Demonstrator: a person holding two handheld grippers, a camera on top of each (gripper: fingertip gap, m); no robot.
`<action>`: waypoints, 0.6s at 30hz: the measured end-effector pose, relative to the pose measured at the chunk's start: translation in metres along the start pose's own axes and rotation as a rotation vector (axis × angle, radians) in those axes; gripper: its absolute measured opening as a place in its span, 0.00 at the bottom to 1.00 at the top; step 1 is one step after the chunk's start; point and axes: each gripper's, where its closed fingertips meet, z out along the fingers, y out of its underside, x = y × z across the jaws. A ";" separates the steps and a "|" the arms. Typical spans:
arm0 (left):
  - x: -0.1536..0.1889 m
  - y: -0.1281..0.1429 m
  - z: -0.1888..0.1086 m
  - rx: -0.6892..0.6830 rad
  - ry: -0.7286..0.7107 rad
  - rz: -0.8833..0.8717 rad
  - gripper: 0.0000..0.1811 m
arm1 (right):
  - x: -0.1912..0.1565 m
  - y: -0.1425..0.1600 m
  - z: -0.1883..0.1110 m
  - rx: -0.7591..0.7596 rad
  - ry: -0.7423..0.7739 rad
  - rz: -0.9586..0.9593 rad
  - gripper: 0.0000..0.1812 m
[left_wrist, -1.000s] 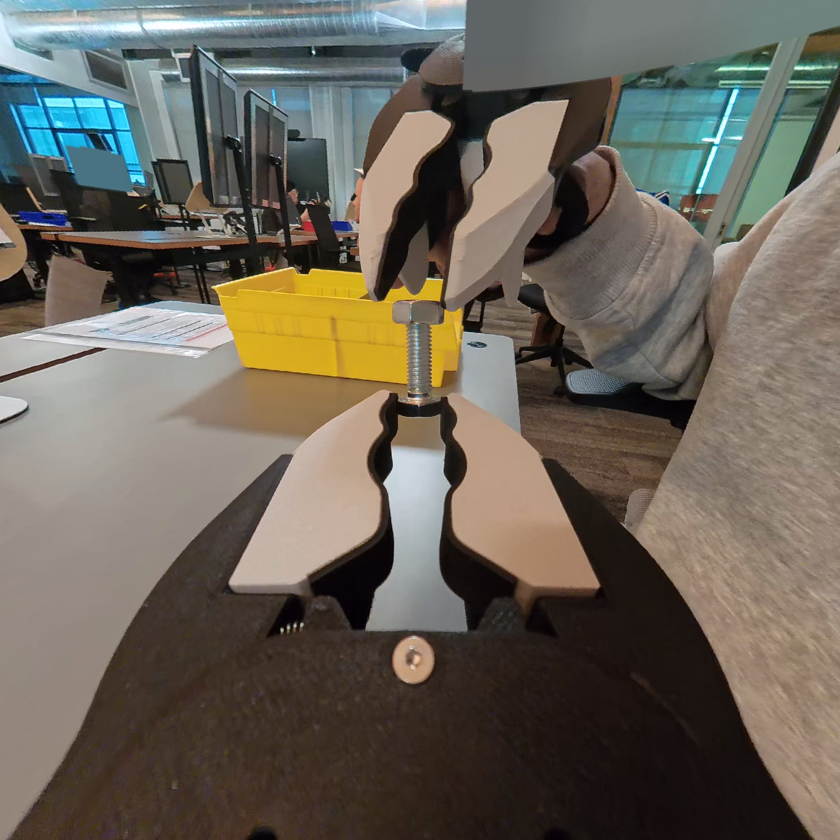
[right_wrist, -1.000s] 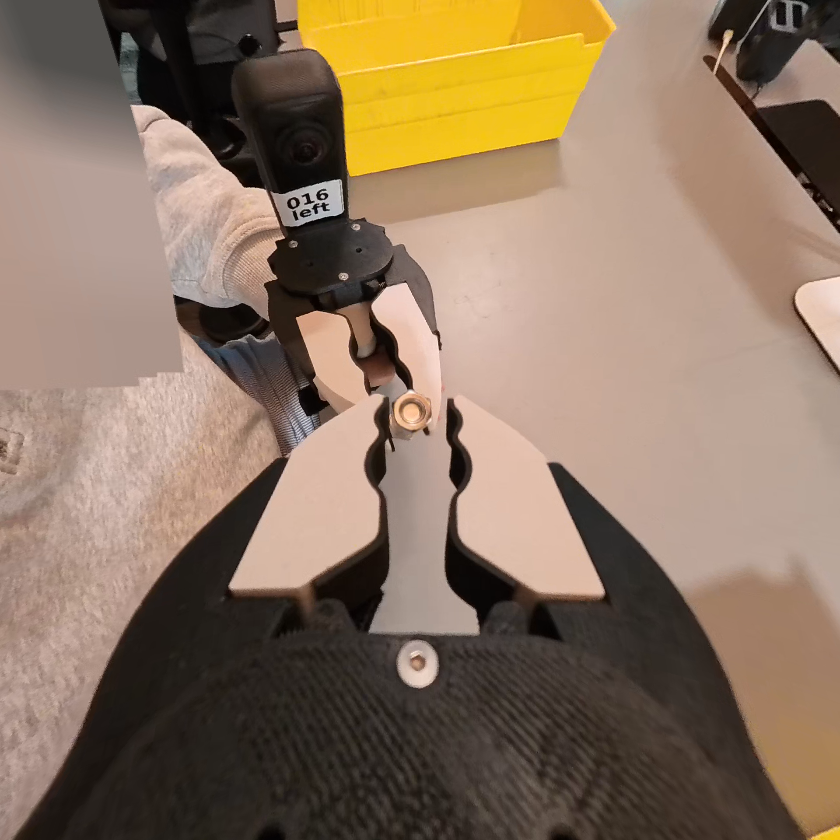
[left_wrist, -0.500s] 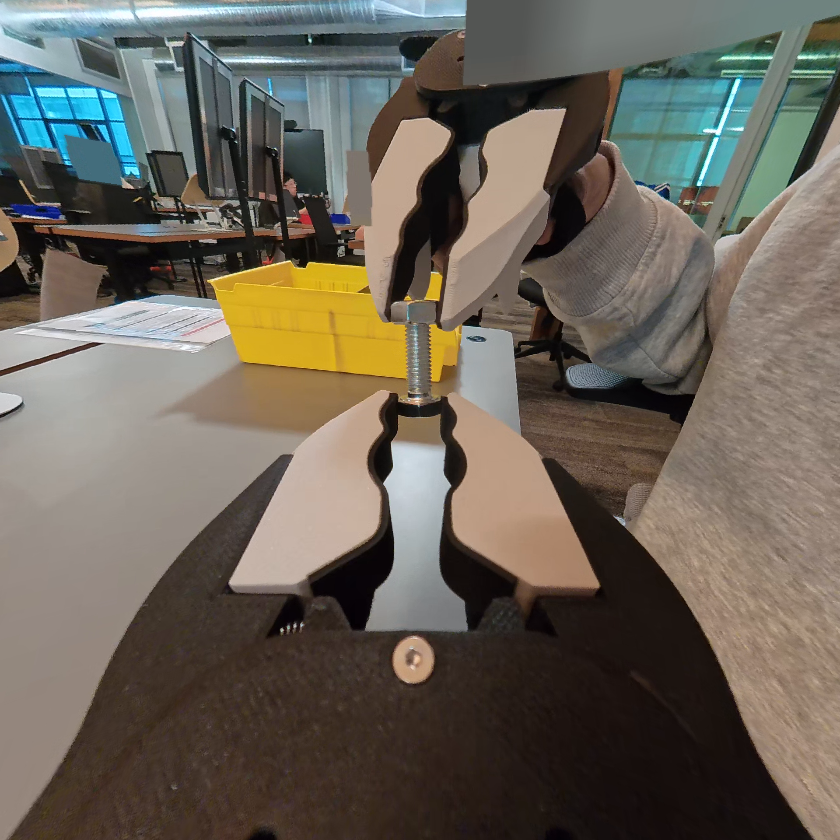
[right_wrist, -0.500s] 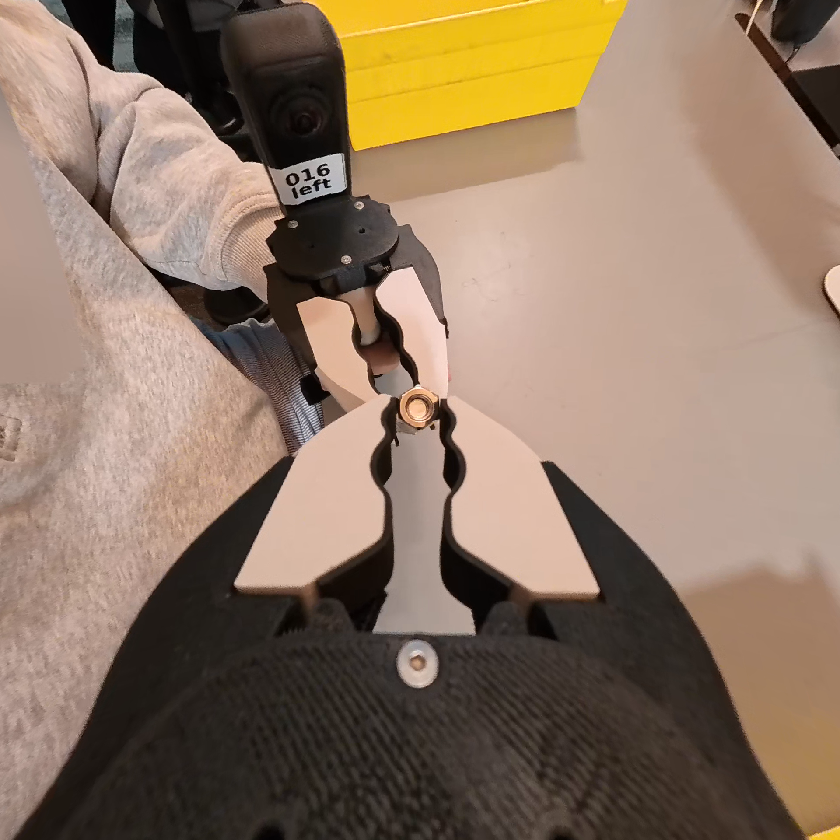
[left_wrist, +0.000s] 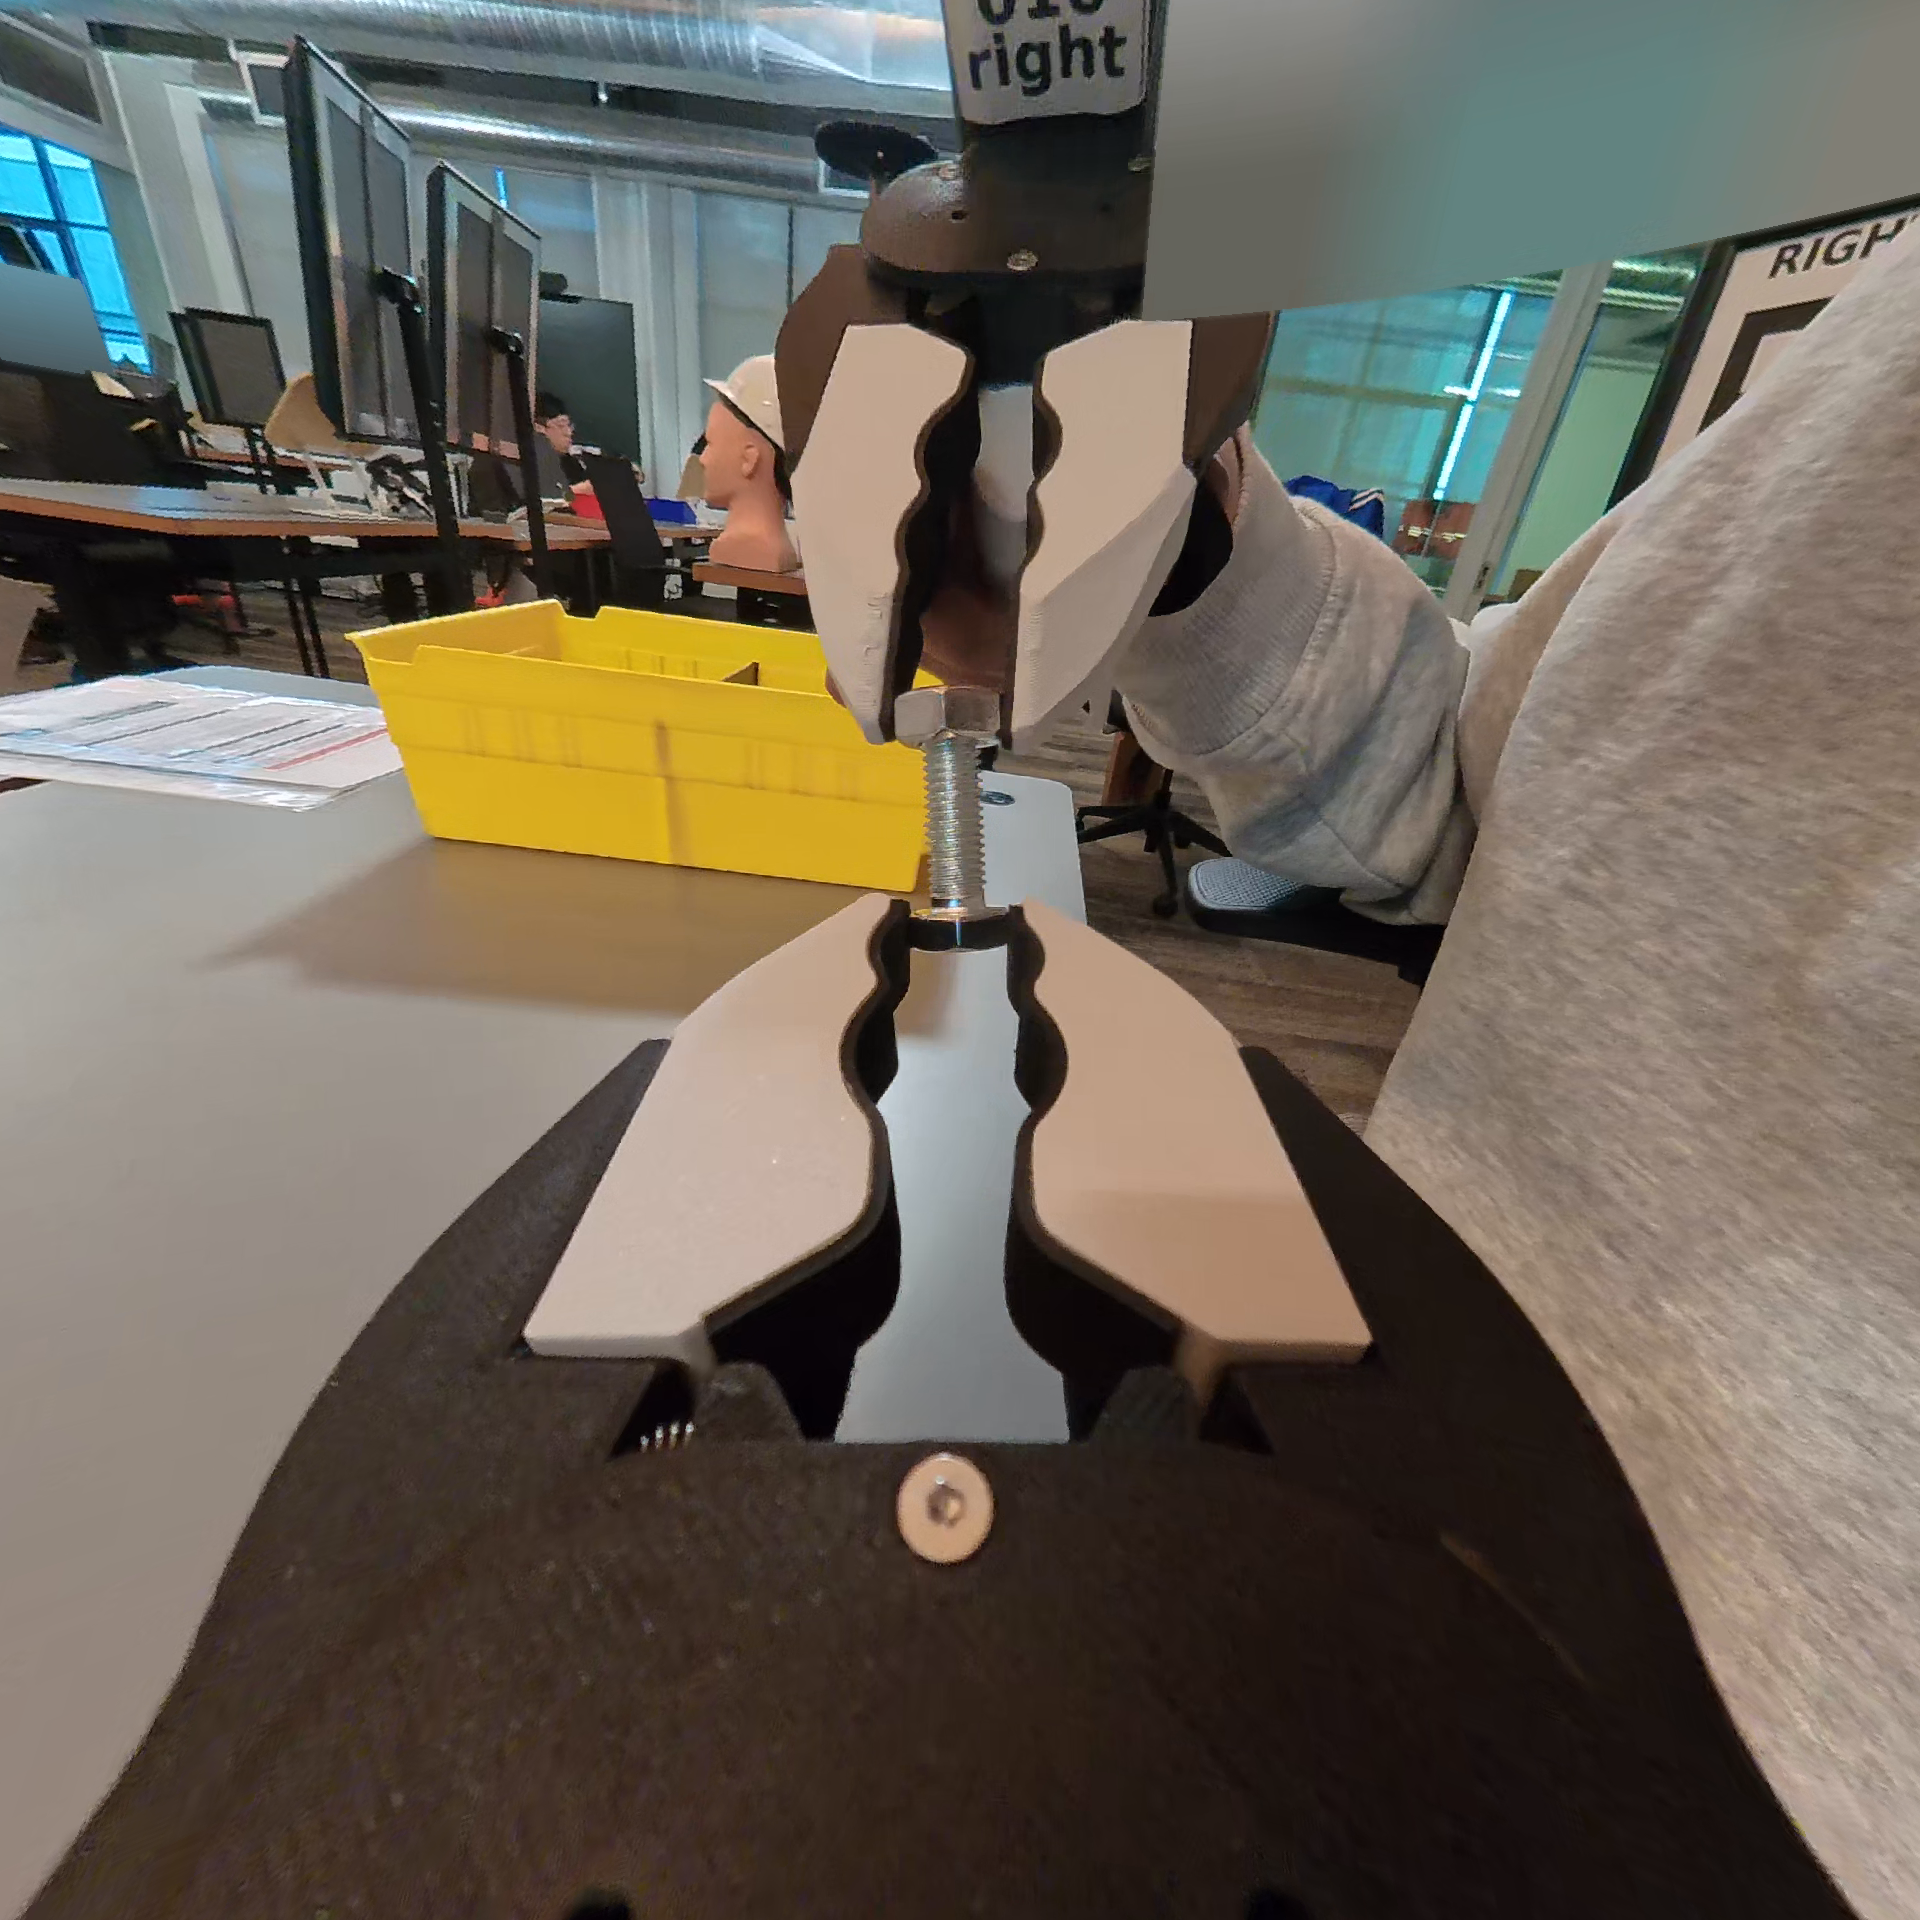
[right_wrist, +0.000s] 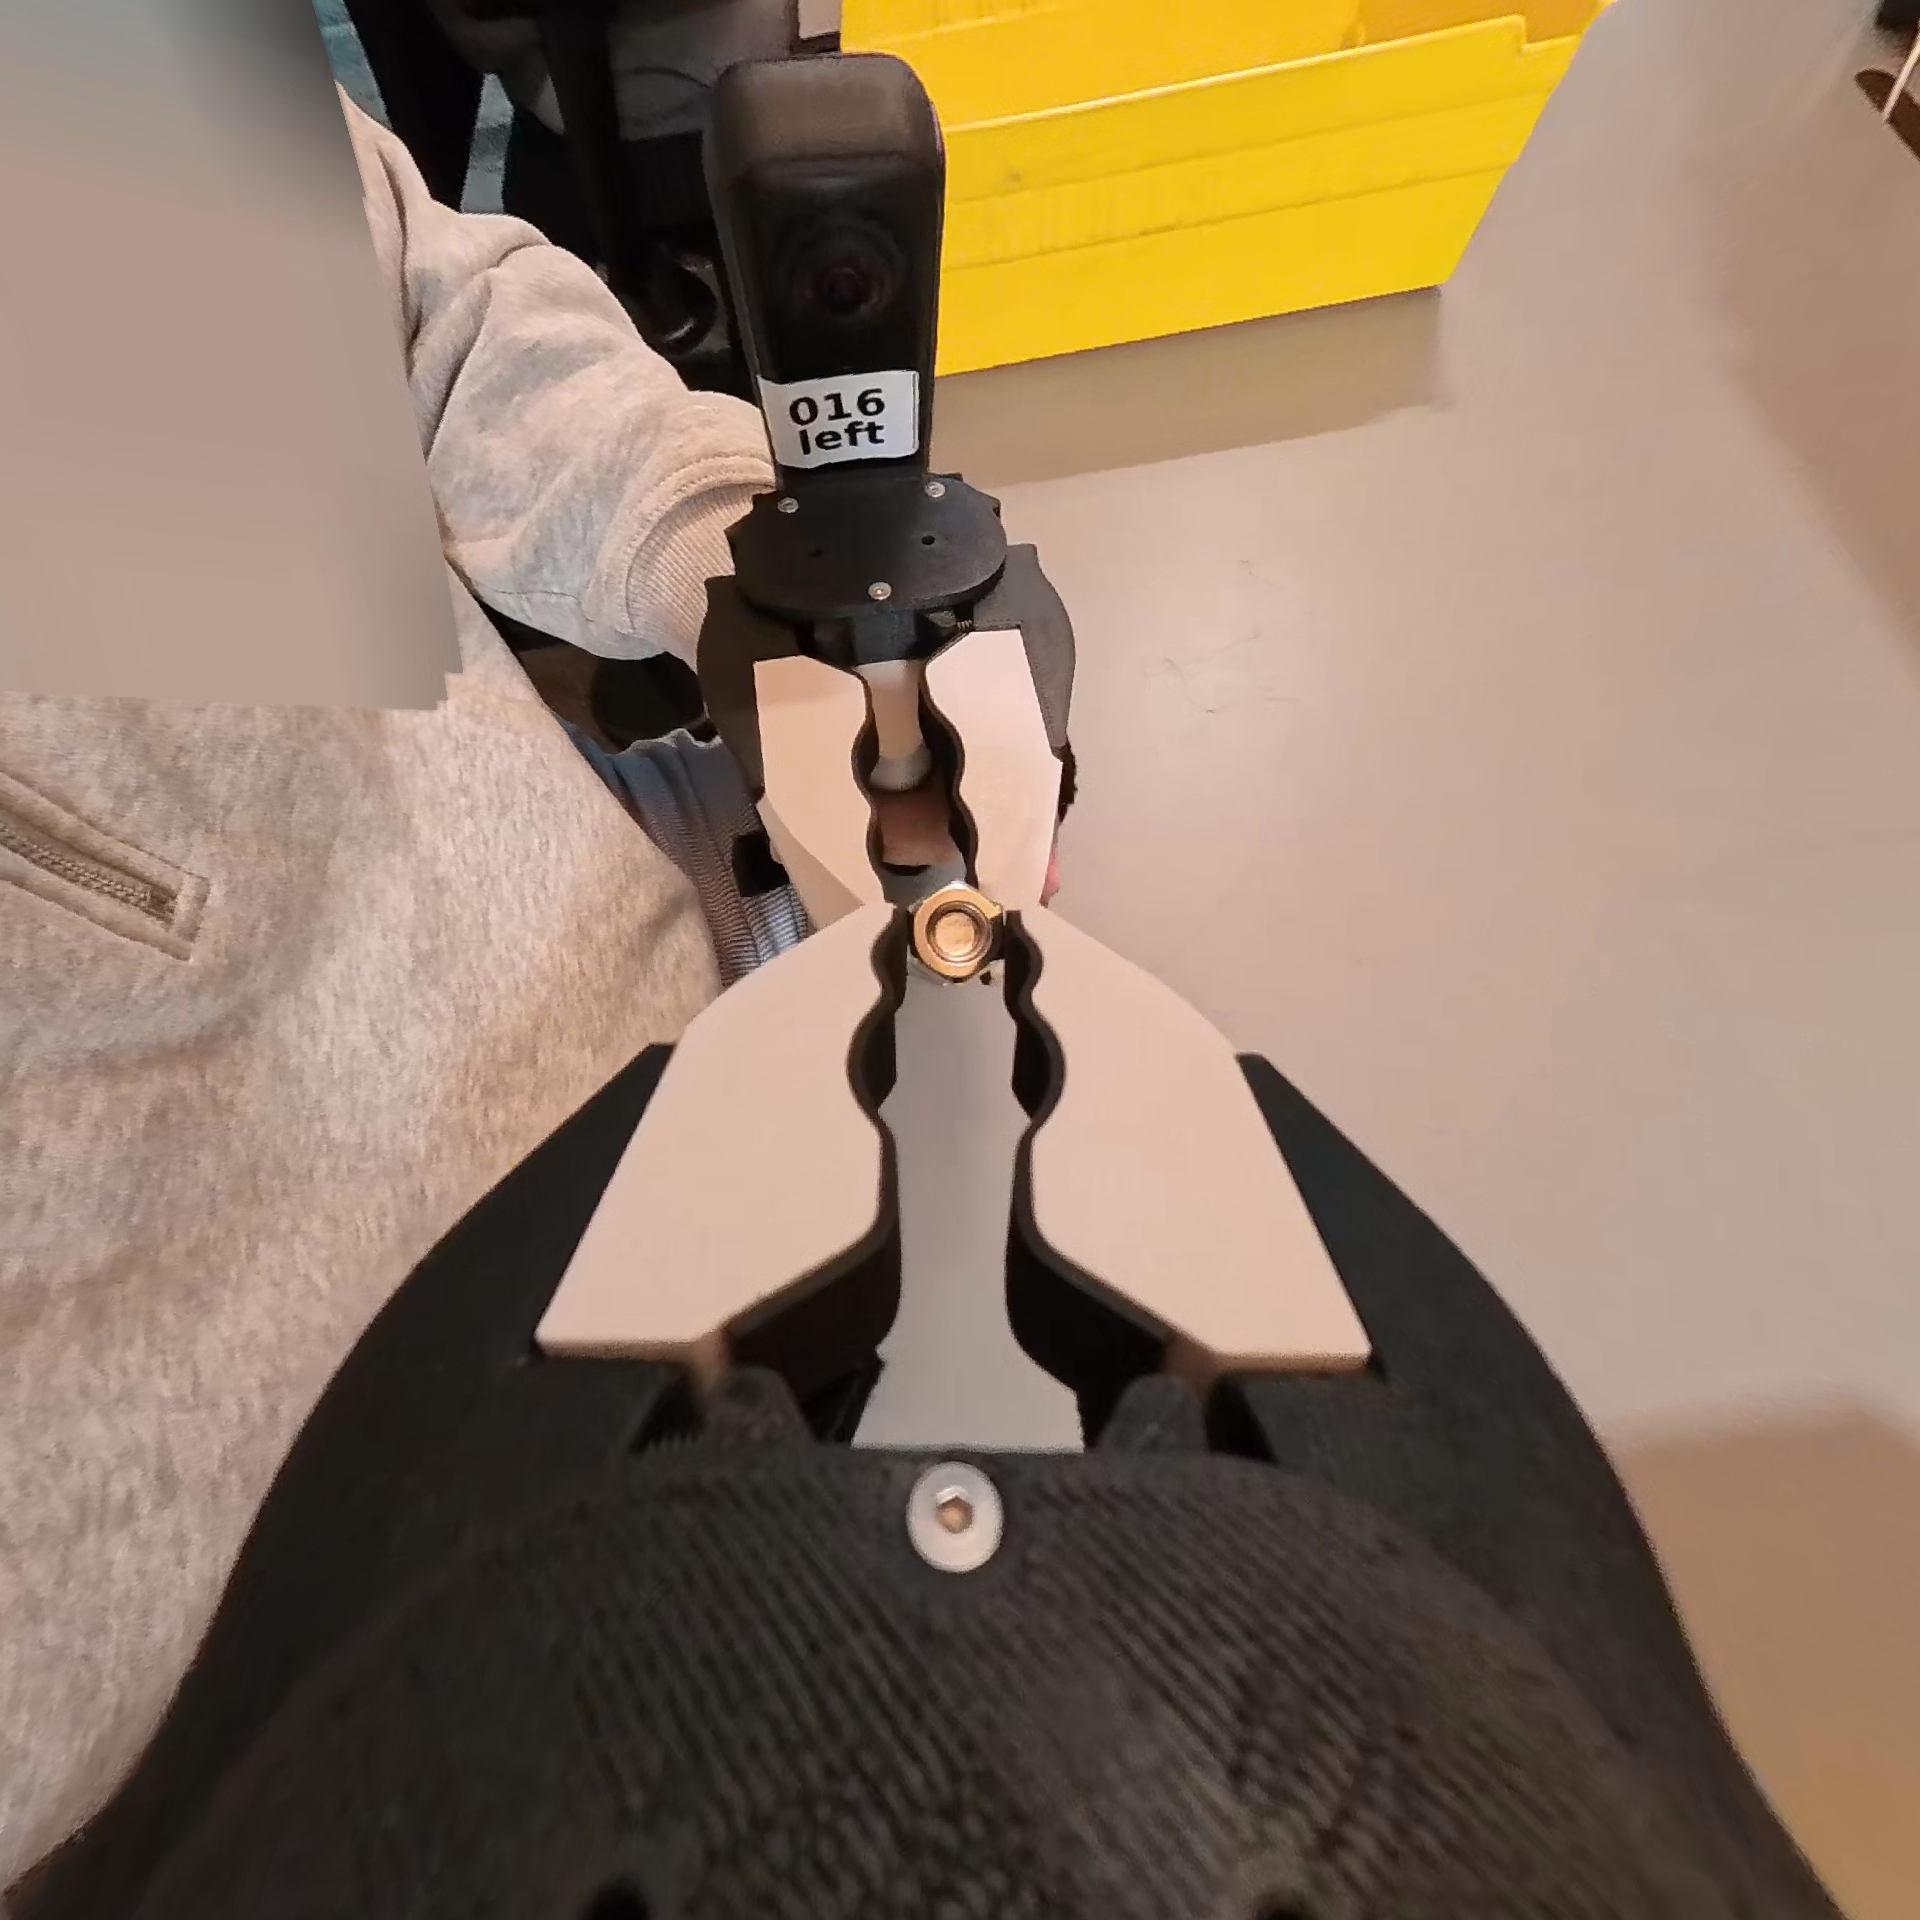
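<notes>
While the left gripper (left_wrist: 958, 925) pinches the nut (left_wrist: 958, 928) between its fingers, the right gripper (left_wrist: 948, 722) pinches the bolt (left_wrist: 951, 821) head above the grey table (left_wrist: 260, 1039), near a yellow bin (left_wrist: 623, 758).

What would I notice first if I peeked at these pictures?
A shiny bolt stands upright between two grippers: the right gripper pinches its head from above, and the left gripper pinches a nut at its bottom. Behind it, a bright yellow bin sits on the grey table.
</notes>
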 end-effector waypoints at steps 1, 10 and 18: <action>0.001 0.000 0.000 -0.002 0.009 -0.004 0.10 | -0.001 0.000 0.000 0.002 -0.008 -0.006 0.10; 0.014 0.002 0.000 -0.007 0.123 -0.093 0.10 | -0.012 0.002 -0.001 0.010 -0.074 -0.062 0.10; 0.023 0.001 -0.003 -0.008 0.226 -0.171 0.10 | -0.019 0.003 -0.002 0.021 -0.123 -0.092 0.10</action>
